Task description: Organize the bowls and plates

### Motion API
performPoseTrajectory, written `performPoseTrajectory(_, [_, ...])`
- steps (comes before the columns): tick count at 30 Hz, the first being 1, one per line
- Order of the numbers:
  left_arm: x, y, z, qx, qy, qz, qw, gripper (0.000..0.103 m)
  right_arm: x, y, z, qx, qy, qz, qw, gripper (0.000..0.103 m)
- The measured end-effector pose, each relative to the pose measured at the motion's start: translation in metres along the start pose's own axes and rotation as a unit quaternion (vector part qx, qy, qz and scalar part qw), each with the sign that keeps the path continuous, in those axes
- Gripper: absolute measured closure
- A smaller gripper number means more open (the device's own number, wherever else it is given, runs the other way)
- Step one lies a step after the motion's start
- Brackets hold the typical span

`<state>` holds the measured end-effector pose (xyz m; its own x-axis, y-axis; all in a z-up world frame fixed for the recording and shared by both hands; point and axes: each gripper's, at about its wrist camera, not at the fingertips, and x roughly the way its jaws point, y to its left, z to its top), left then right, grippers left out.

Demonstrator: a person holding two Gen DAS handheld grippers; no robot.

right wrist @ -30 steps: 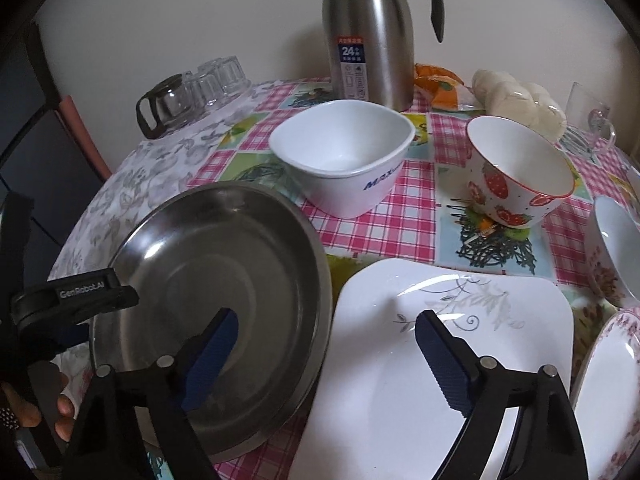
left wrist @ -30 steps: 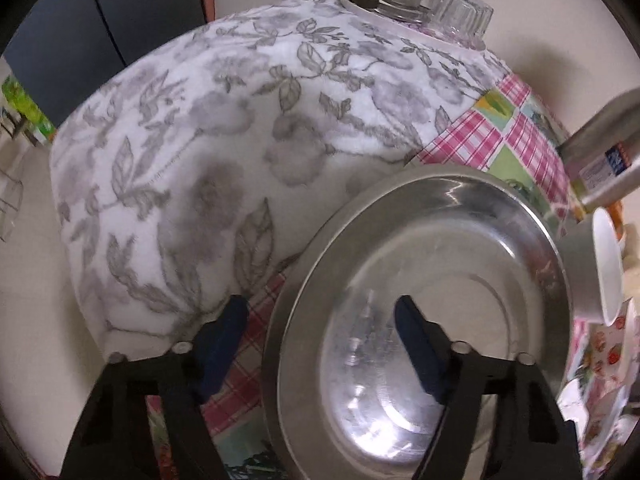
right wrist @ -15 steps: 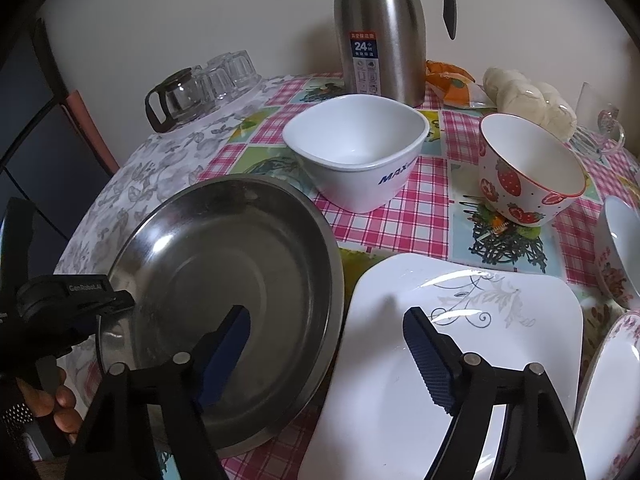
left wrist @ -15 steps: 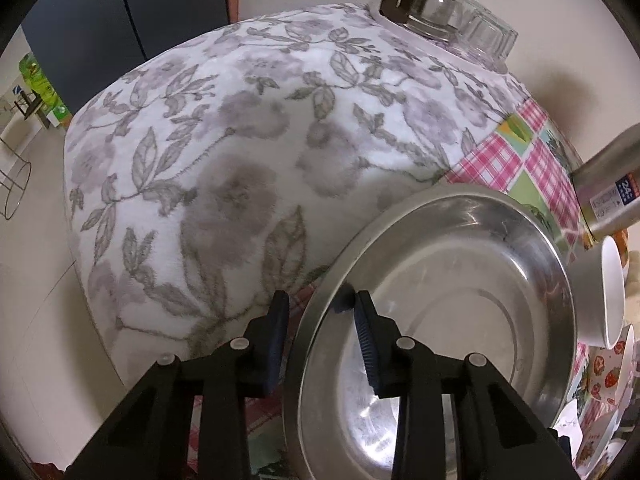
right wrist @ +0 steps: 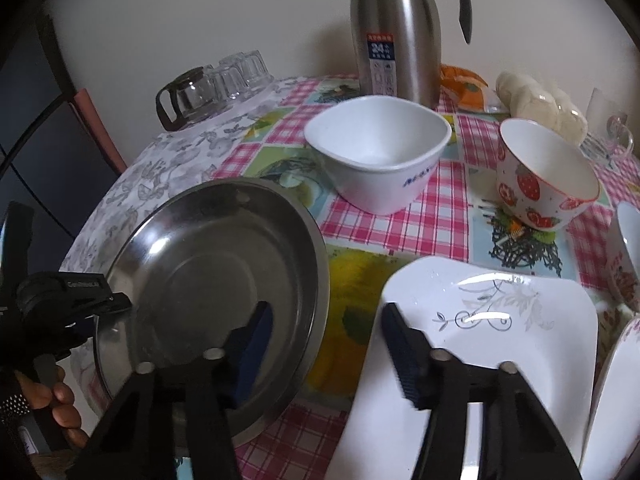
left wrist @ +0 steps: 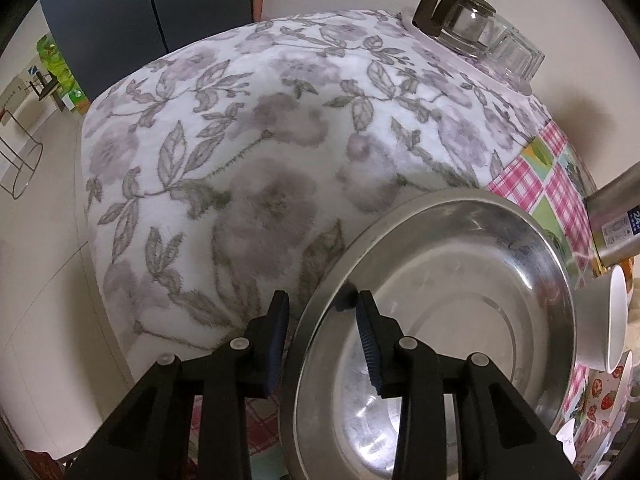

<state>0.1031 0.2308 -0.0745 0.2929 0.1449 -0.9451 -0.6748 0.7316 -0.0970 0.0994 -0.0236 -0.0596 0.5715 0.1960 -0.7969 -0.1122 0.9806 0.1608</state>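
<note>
A round steel plate [left wrist: 460,320] [right wrist: 208,260] sits at the table's left edge, tilted a little. My left gripper [left wrist: 322,332] [right wrist: 80,300] is shut on its left rim, one finger inside the dish and one outside. My right gripper [right wrist: 328,344] hovers low with its jaws closing. Its left finger is over the steel plate's inside and its right finger over the left edge of a white square plate [right wrist: 500,340]. Both rims lie in the gap, and the pads press on nothing. Behind stand a white square bowl [right wrist: 380,160] and a strawberry bowl [right wrist: 544,184].
A steel thermos [right wrist: 396,28], a glass pot with upturned glasses [right wrist: 208,88] and a bread bag [right wrist: 540,104] line the back. More patterned dishes [right wrist: 624,256] crowd the right edge. A floral cloth [left wrist: 240,160] drapes over the left table edge. A hand [right wrist: 52,396] holds the left gripper.
My left gripper closed on the steel plate's rim and drew the plate left, away from the white plate. My right gripper's jaws narrowed while it stayed in place.
</note>
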Motion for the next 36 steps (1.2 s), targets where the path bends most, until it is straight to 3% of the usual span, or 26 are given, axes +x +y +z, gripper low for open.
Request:
performPoseTrajectory(6, [0.001, 0.001, 0.0, -0.003, -0.001, 0.006, 1.0, 0.066, 0.013, 0.007, -0.006, -0.011, 0.022, 0.002, 1.0, 0.064])
performPoseTrajectory(13, [0.002, 0.0, 0.0, 0.0, -0.002, 0.012, 0.9999, 0.065, 0.024, 0.023, -0.016, -0.05, 0.041, 0.002, 0.998, 0.083])
performPoseTrajectory(22, [0.003, 0.002, 0.003, 0.002, -0.001, 0.002, 1.0, 0.067, 0.014, 0.033, -0.013, -0.082, 0.019, -0.018, 0.996, 0.083])
performPoseTrajectory(36, [-0.02, -0.005, 0.004, 0.028, -0.039, -0.019, 0.9987, 0.071, -0.01, 0.044, -0.006, -0.114, -0.018, -0.023, 0.993, 0.082])
